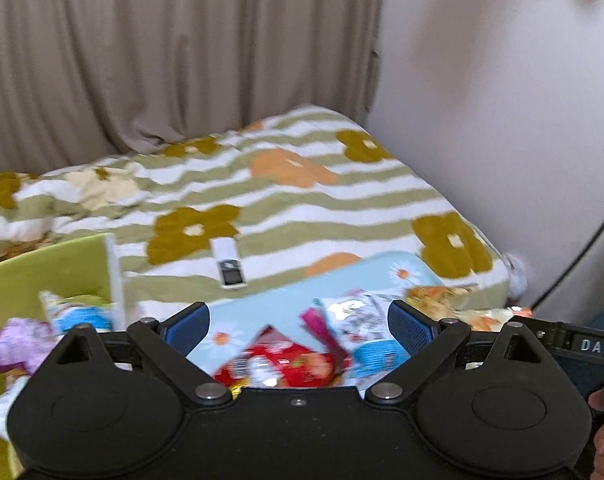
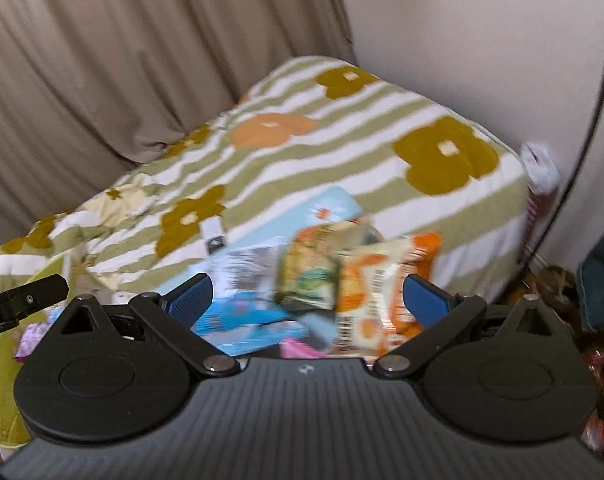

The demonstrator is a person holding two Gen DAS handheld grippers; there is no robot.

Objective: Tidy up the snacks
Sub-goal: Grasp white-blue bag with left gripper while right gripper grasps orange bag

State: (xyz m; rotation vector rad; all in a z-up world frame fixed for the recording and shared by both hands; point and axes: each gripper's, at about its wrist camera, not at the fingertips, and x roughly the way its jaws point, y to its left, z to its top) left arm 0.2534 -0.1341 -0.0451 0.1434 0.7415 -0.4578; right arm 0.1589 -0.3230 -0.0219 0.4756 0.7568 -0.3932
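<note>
Where the green bin [image 1: 50, 268] stands at the left edge of the bed [image 1: 302, 208], it holds at least two snack packets, a blue-and-white one [image 1: 80, 314] and a purple one [image 1: 20, 342] beside it, though blur hides whether more lie beneath. The rest of the snacks sit on a light blue tray [image 1: 262, 304] printed with daisies, which rests on the striped, flowered bedspread; in the left wrist view three show clearly there, a red packet [image 1: 286, 364], a white-and-silver packet [image 1: 361, 320] with a blue band, and an orange-patterned packet [image 1: 441, 296] toward the far right corner. The right wrist view shows the same tray [image 2: 333, 204] with a green-and-orange packet [image 2: 313, 272] overlapping an orange-and-white packet [image 2: 377, 300], a blue-and-white one [image 2: 246, 312] at their left, and a pink corner below them; the blur prevents an exact count. One white remote control [image 1: 230, 264] lies on the bedspread just beyond the tray. The left hand-held gripper [image 1: 300, 324] hovers above the red and white packets with its blue pads spread wide, grasping nothing. The right hand-held gripper [image 2: 307, 300] is likewise spread wide and empty, its pads flanking the blue and orange packets from above without visibly touching them.
</note>
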